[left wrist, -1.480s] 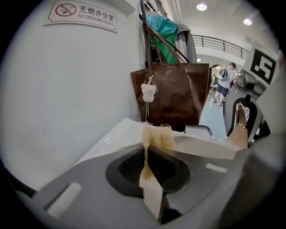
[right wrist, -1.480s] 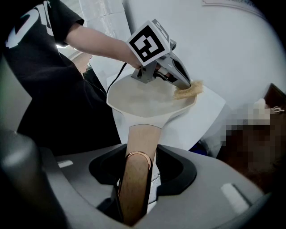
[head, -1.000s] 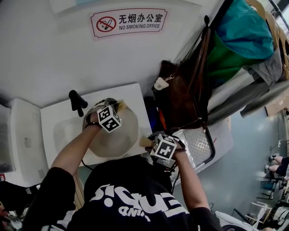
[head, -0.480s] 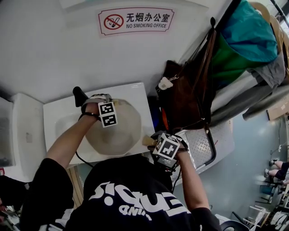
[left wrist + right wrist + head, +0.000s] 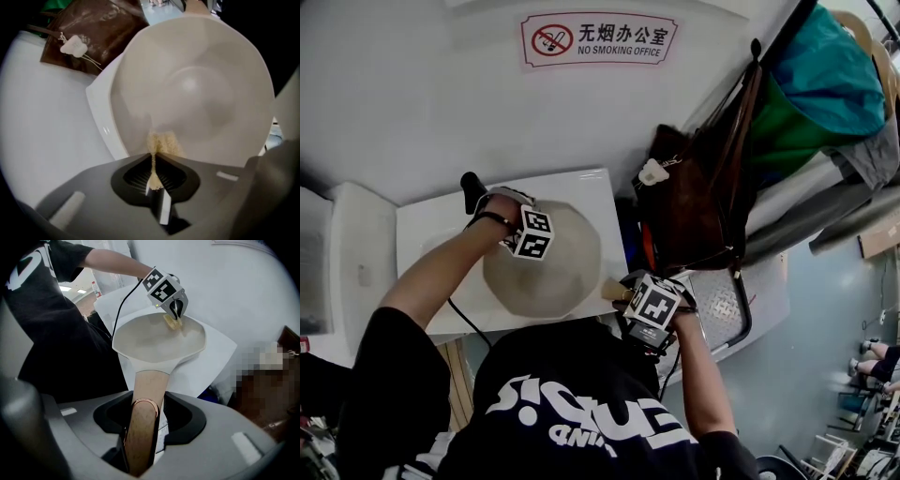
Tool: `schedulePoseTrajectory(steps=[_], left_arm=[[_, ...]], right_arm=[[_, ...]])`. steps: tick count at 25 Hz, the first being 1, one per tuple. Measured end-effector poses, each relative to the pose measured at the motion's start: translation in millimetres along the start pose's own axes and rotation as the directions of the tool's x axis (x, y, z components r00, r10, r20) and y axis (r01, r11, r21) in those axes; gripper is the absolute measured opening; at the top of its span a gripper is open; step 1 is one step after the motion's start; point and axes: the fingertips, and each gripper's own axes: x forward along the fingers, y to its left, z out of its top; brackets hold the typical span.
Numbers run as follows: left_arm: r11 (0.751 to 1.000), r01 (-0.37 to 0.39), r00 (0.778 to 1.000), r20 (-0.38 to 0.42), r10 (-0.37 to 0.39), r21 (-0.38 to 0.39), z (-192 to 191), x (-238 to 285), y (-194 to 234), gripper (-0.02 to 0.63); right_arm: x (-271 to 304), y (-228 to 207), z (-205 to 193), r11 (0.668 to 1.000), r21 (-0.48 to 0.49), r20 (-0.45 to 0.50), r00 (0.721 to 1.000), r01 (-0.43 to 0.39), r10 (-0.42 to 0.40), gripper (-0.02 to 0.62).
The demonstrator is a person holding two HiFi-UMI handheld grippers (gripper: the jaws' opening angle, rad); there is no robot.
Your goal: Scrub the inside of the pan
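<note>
Nearby brown bag, L gripper pinching sponge in pan, R gripper on handle

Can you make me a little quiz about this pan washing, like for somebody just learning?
1. True or false: the left gripper is shut on a yellow sponge.
2. What is the right gripper clamped on? A) a cup B) the pan handle C) a spoon
3. Fill in: the sponge presses on the ___ wall of the pan.
Key: 1 true; 2 B; 3 inner.
</note>
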Motion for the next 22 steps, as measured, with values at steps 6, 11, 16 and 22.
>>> schedulePoseTrajectory(steps=[6, 11, 16, 22], left_arm=[[0.983, 0.142, 0.989, -0.070, -0.134, 0.116, -7, 7, -32, 0.021], [0.955, 0.256, 0.962, -0.133, -0.237, 0.150, -14, 9, -56, 0.021], [0.919, 0.358, 0.927, -0.178, -0.329, 0.166, -20, 9, -86, 0.021], [0.885, 0.439, 0.891, -0.199, -0.407, 0.157, -16, 1, -113, 0.021]], right_arm=[[3, 2, -1, 1.000, 0.010, 0.001, 1.000, -0.003, 0.003, 0.198], [-1, 1, 1, 1.000, -0.001, -0.002, 1.000, 0.004, -0.004, 0.198], [0, 2, 3, 1.000, 0.005, 0.002, 1.000, 0.004, -0.004, 0.198], [3, 2, 0, 1.000, 0.015, 0.004, 1.000, -0.002, 0.002, 0.198]])
